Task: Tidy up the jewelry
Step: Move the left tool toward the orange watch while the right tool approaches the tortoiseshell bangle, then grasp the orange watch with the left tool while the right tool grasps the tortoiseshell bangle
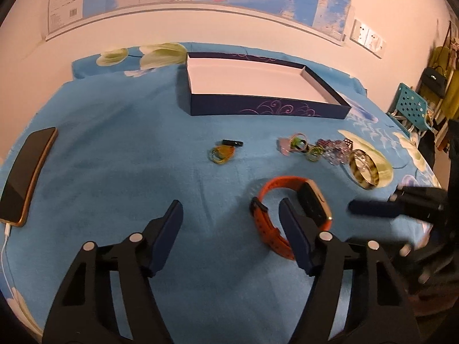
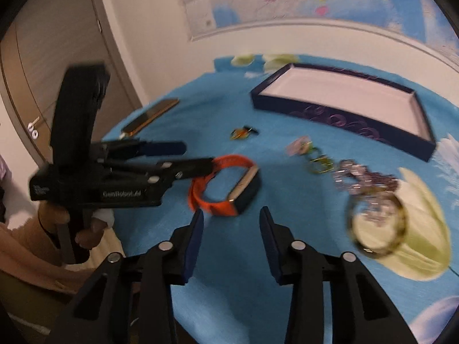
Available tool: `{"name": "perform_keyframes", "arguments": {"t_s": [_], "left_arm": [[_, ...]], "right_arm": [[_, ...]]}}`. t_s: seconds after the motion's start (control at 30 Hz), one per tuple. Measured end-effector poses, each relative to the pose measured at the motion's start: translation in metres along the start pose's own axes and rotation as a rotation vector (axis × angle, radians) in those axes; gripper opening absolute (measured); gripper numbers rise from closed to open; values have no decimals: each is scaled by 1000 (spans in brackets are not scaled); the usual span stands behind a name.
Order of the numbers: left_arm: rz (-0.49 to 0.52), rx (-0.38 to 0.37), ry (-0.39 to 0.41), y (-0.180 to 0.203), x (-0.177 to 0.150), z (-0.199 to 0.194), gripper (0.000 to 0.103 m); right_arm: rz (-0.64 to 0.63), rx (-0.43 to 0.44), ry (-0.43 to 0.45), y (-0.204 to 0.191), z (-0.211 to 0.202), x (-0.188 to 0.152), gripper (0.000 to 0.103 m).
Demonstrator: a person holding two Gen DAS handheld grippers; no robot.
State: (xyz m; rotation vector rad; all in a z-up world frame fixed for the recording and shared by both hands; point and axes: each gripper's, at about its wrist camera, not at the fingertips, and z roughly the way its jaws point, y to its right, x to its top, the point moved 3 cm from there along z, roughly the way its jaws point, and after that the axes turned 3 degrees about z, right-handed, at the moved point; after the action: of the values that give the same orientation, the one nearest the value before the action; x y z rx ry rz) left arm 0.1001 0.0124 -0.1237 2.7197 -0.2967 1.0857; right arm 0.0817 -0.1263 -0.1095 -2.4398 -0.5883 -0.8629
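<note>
Both grippers hang open and empty over a blue bed: the left gripper beside an orange-strapped watch, the right gripper just short of it, box beyond.

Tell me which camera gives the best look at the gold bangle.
Left wrist view: the gold bangle is sharp there, lying on the blue cloth beside the beaded pieces. In the right wrist view the same bangle is larger but smeared by motion blur.
</note>
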Motion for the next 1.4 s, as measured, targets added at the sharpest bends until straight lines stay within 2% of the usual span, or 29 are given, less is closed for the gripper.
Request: {"name": "perform_keyframes", "arguments": {"t_s": [0.17, 0.23, 0.33, 0.4, 0.43, 0.57, 0.63, 0.73, 0.77, 0.83, 0.9, 0.97, 1.03, 1.1, 1.27, 1.4], "left_arm": [[12, -67, -10, 7, -3, 2, 52], [25, -117, -11, 13, -5, 2, 44], [46, -164, -7, 22, -8, 2, 39], [73, -163, 0, 30, -10, 0, 40], [85, -170, 0, 34, -10, -1, 46], [143, -234, -13, 54, -18, -3, 50], [177, -246, -11, 62, -22, -4, 57], [168, -248, 1, 60, -19, -6, 58], [153, -248, 10, 56, -16, -7, 59], [136, -224, 33, 48, -10, -11, 64], [134, -220, 62, 42, -3, -17, 69], [130, -209, 81, 37, 4, -18, 73], [131, -169, 76, 31, 11, -12, 72], [141, -117, 54, 26, 18, -1, 68], [130, -101, -9, 16, 25, 22, 56], [167, -104, -13, 20, 29, 26, 49]], "right_arm": [[57, -11, -24, 12, 14, 6, 21], [71, -21, -20, 16, 17, 11, 19], [91, -16, -14, 20, 20, 14, 18], [95, -21, -8, 22, 19, 13, 16], [102, -29, -2, 25, 20, 15, 16], [134, -74, 20, 38, 17, 20, 13], [147, -73, 29, 43, 14, 22, 15], [131, -89, 62, 45, -3, 22, 21], [128, -97, 74, 46, -10, 22, 25], [124, -127, 106, 51, -29, 21, 26], [141, -172, 124, 62, -42, 20, 32], [171, -248, 128, 82, -54, 17, 34], [203, -299, 100, 101, -55, 13, 34], [226, -315, 69, 113, -49, 10, 34], [239, -305, 23, 122, -35, 5, 33], [223, -292, 17, 118, -31, 4, 28]]}}
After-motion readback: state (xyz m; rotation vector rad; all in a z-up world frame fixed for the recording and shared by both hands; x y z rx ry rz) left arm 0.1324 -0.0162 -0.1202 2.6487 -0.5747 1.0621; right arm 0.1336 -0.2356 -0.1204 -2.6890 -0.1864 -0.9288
